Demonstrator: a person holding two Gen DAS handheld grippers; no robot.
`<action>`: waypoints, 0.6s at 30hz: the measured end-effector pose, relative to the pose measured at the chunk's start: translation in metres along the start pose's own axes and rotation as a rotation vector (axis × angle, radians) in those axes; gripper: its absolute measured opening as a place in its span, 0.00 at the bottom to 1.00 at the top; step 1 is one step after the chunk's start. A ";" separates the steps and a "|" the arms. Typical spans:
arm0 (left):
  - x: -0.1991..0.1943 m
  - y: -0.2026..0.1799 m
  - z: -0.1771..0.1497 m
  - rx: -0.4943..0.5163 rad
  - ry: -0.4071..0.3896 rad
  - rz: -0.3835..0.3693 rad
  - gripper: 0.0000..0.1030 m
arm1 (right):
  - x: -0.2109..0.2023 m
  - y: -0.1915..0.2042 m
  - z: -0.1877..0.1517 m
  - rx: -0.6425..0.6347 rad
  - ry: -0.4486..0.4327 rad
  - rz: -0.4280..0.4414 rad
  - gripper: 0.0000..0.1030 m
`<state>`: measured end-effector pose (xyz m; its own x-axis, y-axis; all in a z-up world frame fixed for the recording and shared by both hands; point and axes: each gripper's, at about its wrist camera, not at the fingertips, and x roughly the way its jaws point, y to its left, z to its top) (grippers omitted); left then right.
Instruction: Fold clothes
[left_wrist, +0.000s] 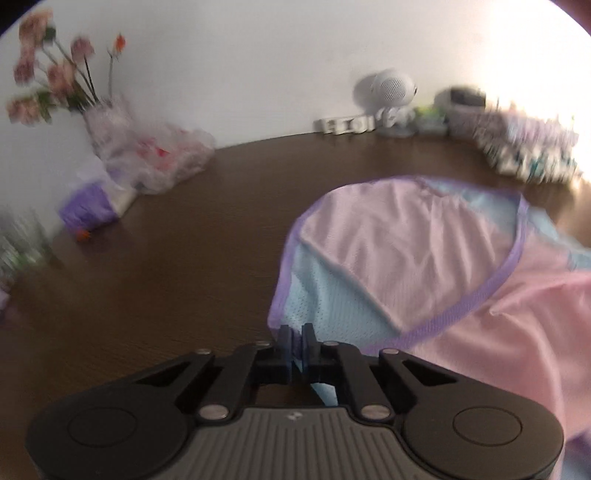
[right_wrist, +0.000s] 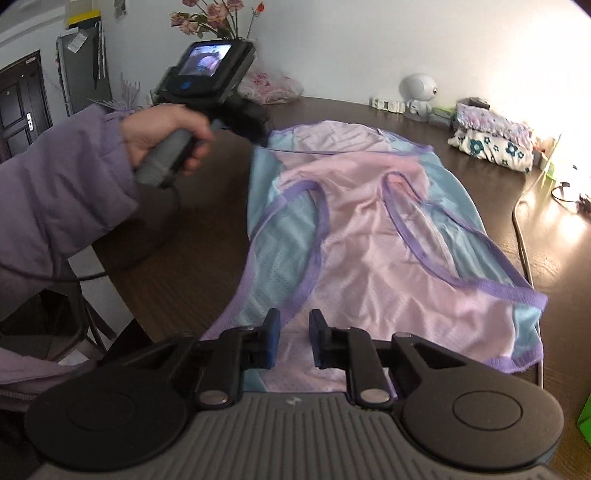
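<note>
A pink and light-blue mesh garment with purple trim (right_wrist: 373, 236) lies spread along the dark wooden table (right_wrist: 207, 206). My left gripper (left_wrist: 296, 334) is shut on the garment's light-blue edge (left_wrist: 310, 295), at its far left corner; in the right wrist view the left gripper (right_wrist: 258, 134) is held in a hand at that corner. My right gripper (right_wrist: 293, 332) is open, its blue pads (right_wrist: 274, 332) apart, just above the garment's near end and holding nothing.
A flower vase (left_wrist: 55, 74), plastic bag (left_wrist: 159, 155) and purple tissue pack (left_wrist: 92, 203) stand at the back left. A white robot toy (right_wrist: 419, 94), folded floral cloths (right_wrist: 491, 140) and a cable (right_wrist: 521, 229) lie at the right. A chair (right_wrist: 55, 325) stands by the table's left edge.
</note>
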<state>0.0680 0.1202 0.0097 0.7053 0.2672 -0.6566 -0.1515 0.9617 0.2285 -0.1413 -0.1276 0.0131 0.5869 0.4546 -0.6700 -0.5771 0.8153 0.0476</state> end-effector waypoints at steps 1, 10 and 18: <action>-0.005 0.005 -0.006 -0.015 0.010 0.009 0.04 | 0.001 -0.003 0.000 0.007 0.000 -0.008 0.11; -0.111 0.043 -0.093 -0.136 0.124 -0.048 0.04 | 0.019 -0.056 0.024 0.037 0.040 -0.261 0.10; -0.158 0.074 -0.087 -0.201 -0.108 -0.108 0.35 | 0.004 -0.060 0.034 0.080 -0.072 -0.192 0.32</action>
<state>-0.1155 0.1546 0.0678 0.7930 0.1644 -0.5866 -0.1984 0.9801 0.0065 -0.0852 -0.1633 0.0326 0.7225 0.3103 -0.6178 -0.4055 0.9140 -0.0152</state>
